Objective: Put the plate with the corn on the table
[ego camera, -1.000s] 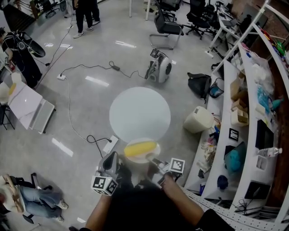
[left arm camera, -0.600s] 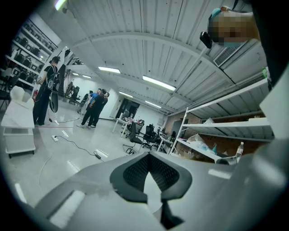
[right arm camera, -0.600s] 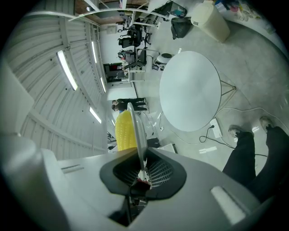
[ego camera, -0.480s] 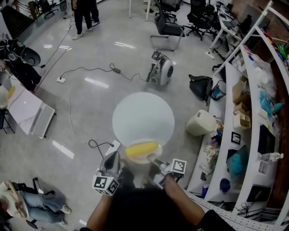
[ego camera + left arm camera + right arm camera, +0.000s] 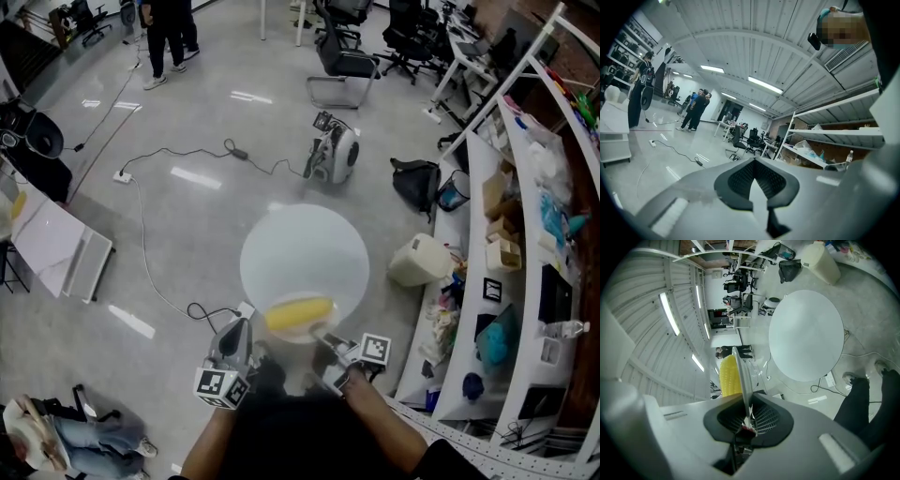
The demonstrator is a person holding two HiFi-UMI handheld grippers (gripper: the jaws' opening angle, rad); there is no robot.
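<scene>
A white plate [image 5: 298,322] with a yellow corn cob [image 5: 298,312] on it hangs at the near edge of the round white table [image 5: 305,253]. My right gripper [image 5: 324,337] is shut on the plate's near rim. In the right gripper view the plate [image 5: 742,376] stands edge-on between the pads, the corn [image 5: 729,377] is to its left and the table [image 5: 806,333] lies beyond. My left gripper [image 5: 234,337] hangs left of the plate, apart from it. In the left gripper view this gripper [image 5: 757,164] is shut with nothing in it.
A white bin [image 5: 417,260] stands on the floor right of the table. A cable [image 5: 202,309] and a power strip [image 5: 241,312] lie at the table's near left. Curved shelves [image 5: 525,234] run along the right. A small grey machine [image 5: 334,150] stands beyond the table.
The table has come nearer and now lies under the plate's far part. Both grippers keep their place in the head view, the right still holding the plate.
</scene>
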